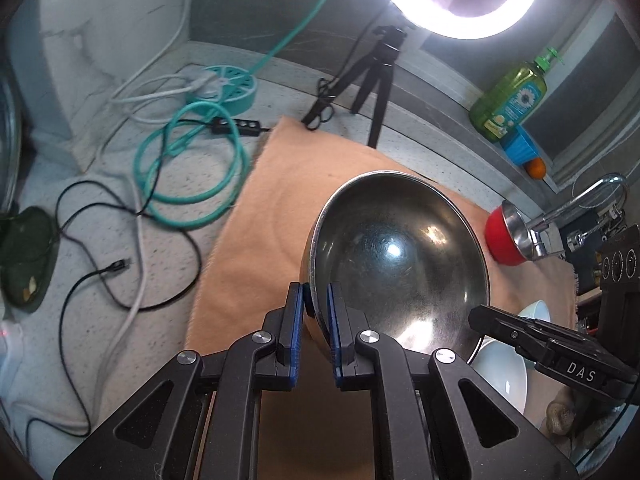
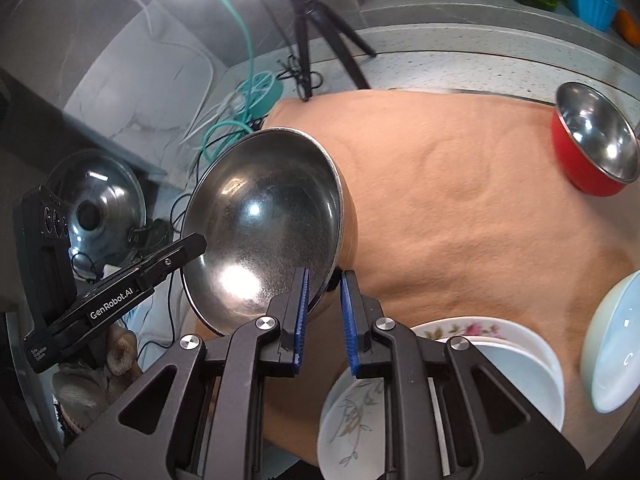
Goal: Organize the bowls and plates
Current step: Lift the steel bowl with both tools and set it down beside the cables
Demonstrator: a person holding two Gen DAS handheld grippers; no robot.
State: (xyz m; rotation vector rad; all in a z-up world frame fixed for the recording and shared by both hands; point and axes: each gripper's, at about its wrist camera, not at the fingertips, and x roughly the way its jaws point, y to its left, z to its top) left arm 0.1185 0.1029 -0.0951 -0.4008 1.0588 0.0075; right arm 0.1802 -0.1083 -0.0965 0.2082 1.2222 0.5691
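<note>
Faucet (image 1: 576, 204) shows leftward only; floral plates (image 2: 460, 330) rightward.

Steel bowl (image 1: 400, 256): you hold it tilted above the orange cloth, empty, rim clamped on two sides.
Red bowl (image 2: 592, 148): steel-lined, empty, far cloth edge.
Floral plates (image 2: 492, 344): stacked near you.
Pale blue bowl (image 2: 616, 344): beside them.

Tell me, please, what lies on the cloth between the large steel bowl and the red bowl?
Nothing: in the right wrist view, bare peach cloth runs from the large steel bowl to the red bowl.
</note>
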